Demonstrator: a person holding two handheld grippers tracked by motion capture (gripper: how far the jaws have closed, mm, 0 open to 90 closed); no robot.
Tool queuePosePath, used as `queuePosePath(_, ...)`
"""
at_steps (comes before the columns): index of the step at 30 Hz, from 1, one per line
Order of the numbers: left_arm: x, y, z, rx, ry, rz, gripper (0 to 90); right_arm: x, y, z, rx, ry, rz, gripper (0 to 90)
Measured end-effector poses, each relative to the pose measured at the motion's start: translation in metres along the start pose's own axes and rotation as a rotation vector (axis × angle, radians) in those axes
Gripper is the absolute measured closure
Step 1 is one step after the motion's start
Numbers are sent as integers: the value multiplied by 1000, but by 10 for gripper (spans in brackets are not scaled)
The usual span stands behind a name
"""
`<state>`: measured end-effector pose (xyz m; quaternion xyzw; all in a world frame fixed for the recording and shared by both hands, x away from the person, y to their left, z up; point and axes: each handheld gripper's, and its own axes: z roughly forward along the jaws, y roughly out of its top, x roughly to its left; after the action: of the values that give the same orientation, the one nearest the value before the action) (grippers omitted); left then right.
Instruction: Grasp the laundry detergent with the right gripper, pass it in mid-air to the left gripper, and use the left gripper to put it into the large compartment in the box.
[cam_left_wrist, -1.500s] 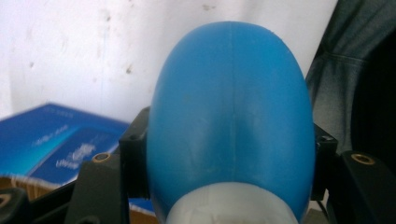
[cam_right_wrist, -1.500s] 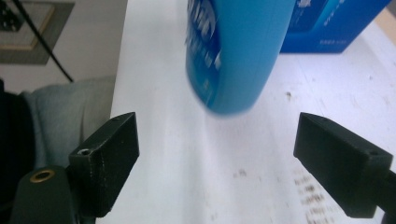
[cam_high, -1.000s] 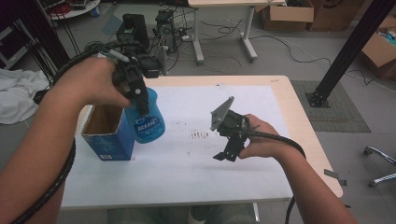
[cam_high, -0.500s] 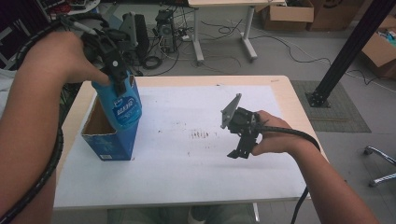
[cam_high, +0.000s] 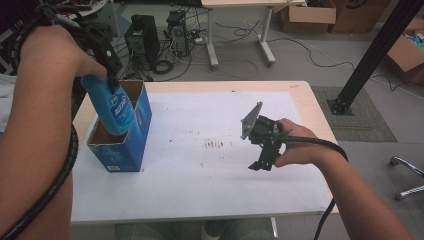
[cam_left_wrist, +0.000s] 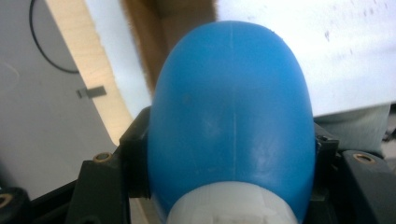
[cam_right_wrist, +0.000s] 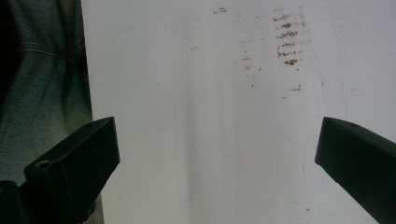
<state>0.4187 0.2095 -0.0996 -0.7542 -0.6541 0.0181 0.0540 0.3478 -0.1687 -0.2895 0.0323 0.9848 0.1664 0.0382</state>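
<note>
A blue plastic bottle (cam_high: 114, 109) with a white label hangs tilted, its lower end inside the open top of a blue cardboard box (cam_high: 125, 152) at the table's left. My left gripper (cam_high: 107, 75) is shut on the bottle's upper part. In the left gripper view the blue bottle (cam_left_wrist: 231, 121) sits between the jaws, with its white cap (cam_left_wrist: 231, 207) nearest the camera and the box's brown inside (cam_left_wrist: 149, 42) beyond it. My right gripper (cam_high: 261, 164) hovers open over the table's right half. In the right gripper view its jaws (cam_right_wrist: 215, 149) stand wide apart with nothing between them.
The white table top (cam_high: 210, 180) carries small brown stains (cam_high: 215, 144) near its middle, and these stains (cam_right_wrist: 287, 37) also appear in the right gripper view. Computers, cables and cardboard boxes (cam_high: 305, 17) stand on the floor behind. A black post (cam_high: 372, 55) rises at the right.
The left gripper carried the bottle up and left from beside the box to over its opening, and the bottle's base has dropped into it. The right gripper drifted slightly right.
</note>
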Motion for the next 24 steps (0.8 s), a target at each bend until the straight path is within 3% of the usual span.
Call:
queuePosePath(4,7,3,3,-19,18,-58,380,0,-2,0,4,0,1,0)
queuePosePath(10,18,8,12,-24,22,-105,380,-1,-5,3,6,7,6,0)
queuePosePath(16,28,12,27,-15,1,-123,381,-1,-5,6,14,14,8,0)
queuePosePath(24,30,16,52,-7,12,-121,381,-1,-3,9,18,25,7,0)
